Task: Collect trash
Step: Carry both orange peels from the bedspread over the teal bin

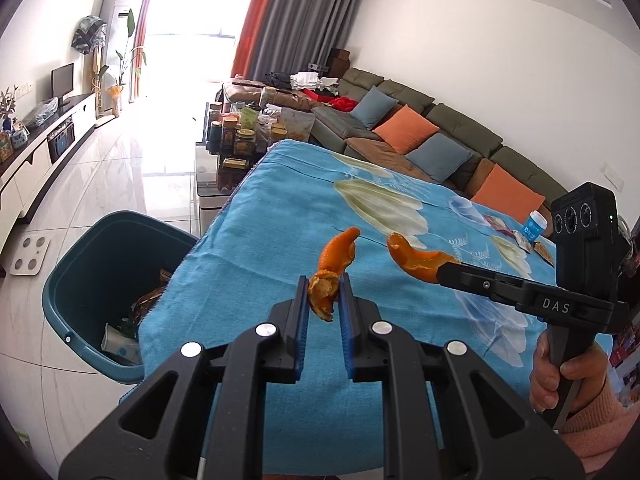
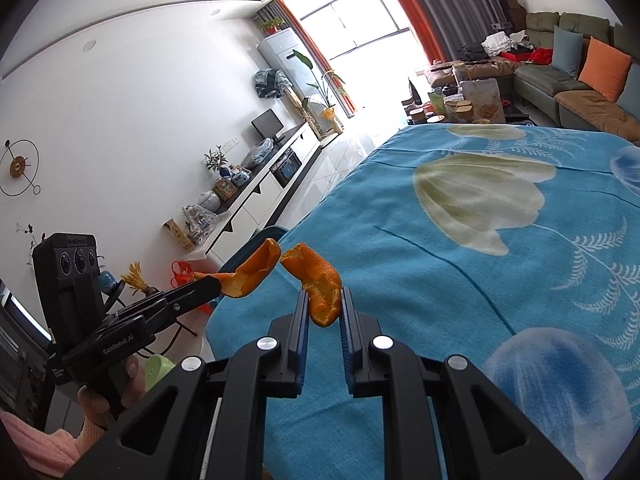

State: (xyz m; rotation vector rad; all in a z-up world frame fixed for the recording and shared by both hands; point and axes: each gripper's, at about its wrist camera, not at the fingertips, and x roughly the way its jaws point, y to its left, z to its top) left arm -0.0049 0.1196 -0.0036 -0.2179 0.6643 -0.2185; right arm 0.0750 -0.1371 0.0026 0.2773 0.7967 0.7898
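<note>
i list colours only: orange peel (image 1: 334, 264) in my left gripper (image 1: 323, 288), black with blue pads (image 1: 347, 328); a second orange peel (image 2: 318, 284) in my right gripper (image 2: 325, 300), same black and blue. tablecloth (image 1: 280, 200) turquoise with pale green and white leaf prints. bin (image 1: 80, 272) teal.

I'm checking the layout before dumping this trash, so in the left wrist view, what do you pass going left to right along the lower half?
White bathroom scale on the floor → teal plastic trash bin → orange peel in the left gripper → second orange peel held by the right gripper → hand on that gripper's handle.
</note>
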